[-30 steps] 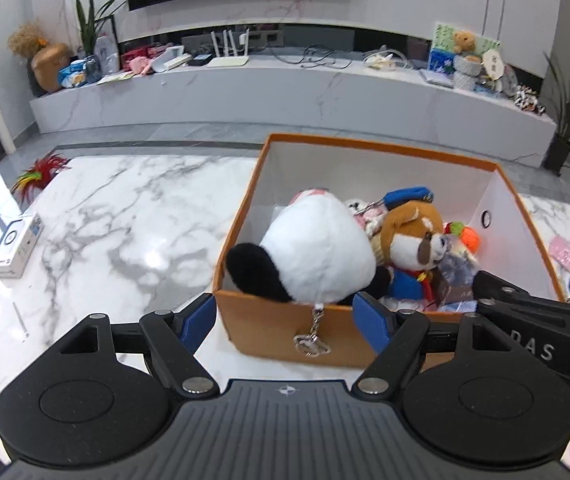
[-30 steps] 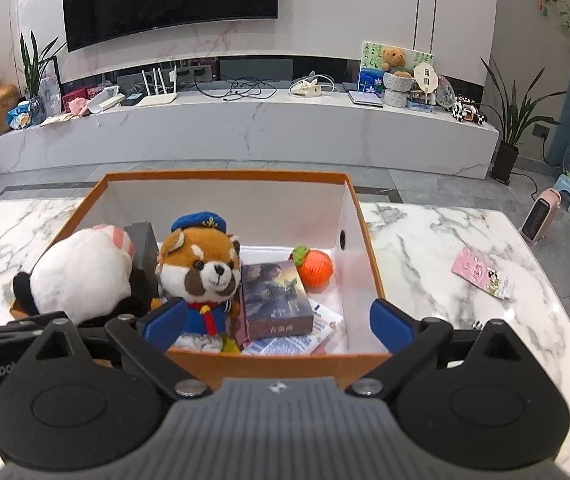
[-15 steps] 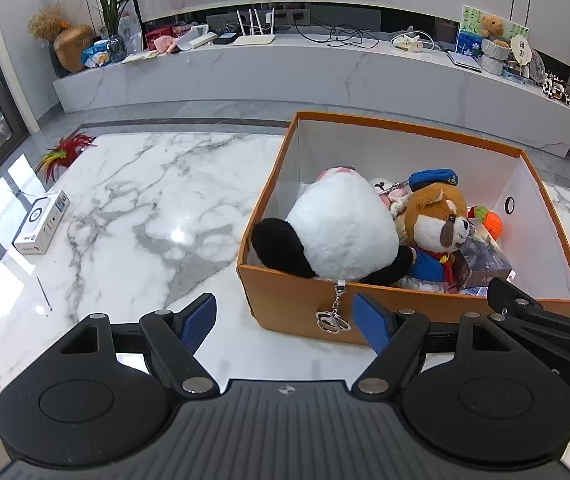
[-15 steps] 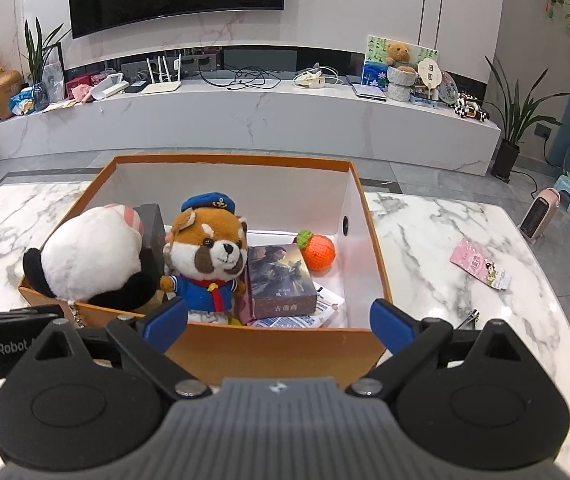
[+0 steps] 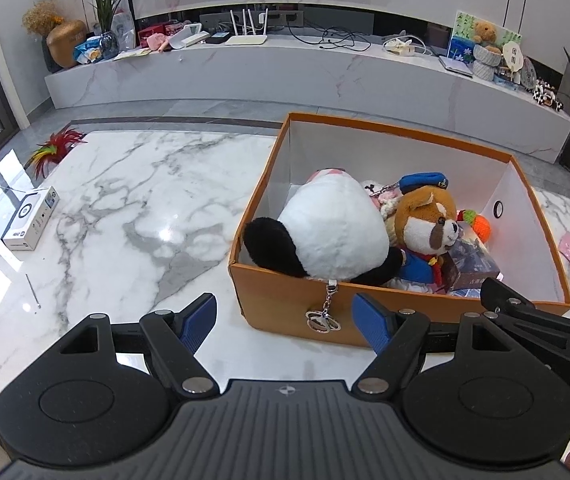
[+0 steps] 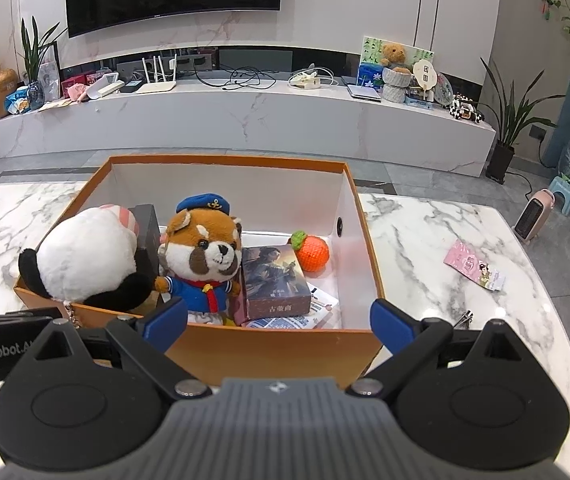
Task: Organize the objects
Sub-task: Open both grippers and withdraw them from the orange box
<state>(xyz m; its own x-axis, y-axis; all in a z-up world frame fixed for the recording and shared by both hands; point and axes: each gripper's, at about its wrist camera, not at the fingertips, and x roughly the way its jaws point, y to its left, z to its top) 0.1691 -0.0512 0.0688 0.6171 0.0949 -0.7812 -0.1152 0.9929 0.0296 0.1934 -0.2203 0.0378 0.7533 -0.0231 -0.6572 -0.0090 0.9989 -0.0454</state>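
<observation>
Left jaws: in the left wrist view the left gripper (image 5: pixel 285 316) is standing wide open with its blue-padded fingers (image 5: pixel 201 318) gripping nothing, hovering over the white marble table (image 5: pixel 125 216) just in front of the box.
Box, left view: the orange cardboard box with white inner walls (image 5: pixel 285 308) is sitting on the table, its near left corner lying between the open fingers' line of sight.
Panda: the white and black plush panda (image 5: pixel 333 232) is lying in the box's near left corner, and its silver metal keyring (image 5: pixel 322 322) is hanging over the outside of the front wall.
Neighbour: the brown plush red panda in a blue sailor cap (image 5: pixel 429 224) is leaning right beside the panda.
Table, left side: a small white carton (image 5: pixel 31 218) is lying well apart from the box.
Right jaws: in the right wrist view the right gripper (image 6: pixel 279 322) is also standing wide open and empty, close to the box's front wall (image 6: pixel 285 350).
Box contents, right view: a dark picture box with a figure on its lid (image 6: pixel 275 278) is lying next to the red panda (image 6: pixel 205 256), and an orange knitted ball with a green top (image 6: pixel 312 252) is resting near the right wall.
Table, right side: a pink packet (image 6: pixel 475 270) is lying well clear of the box.
</observation>
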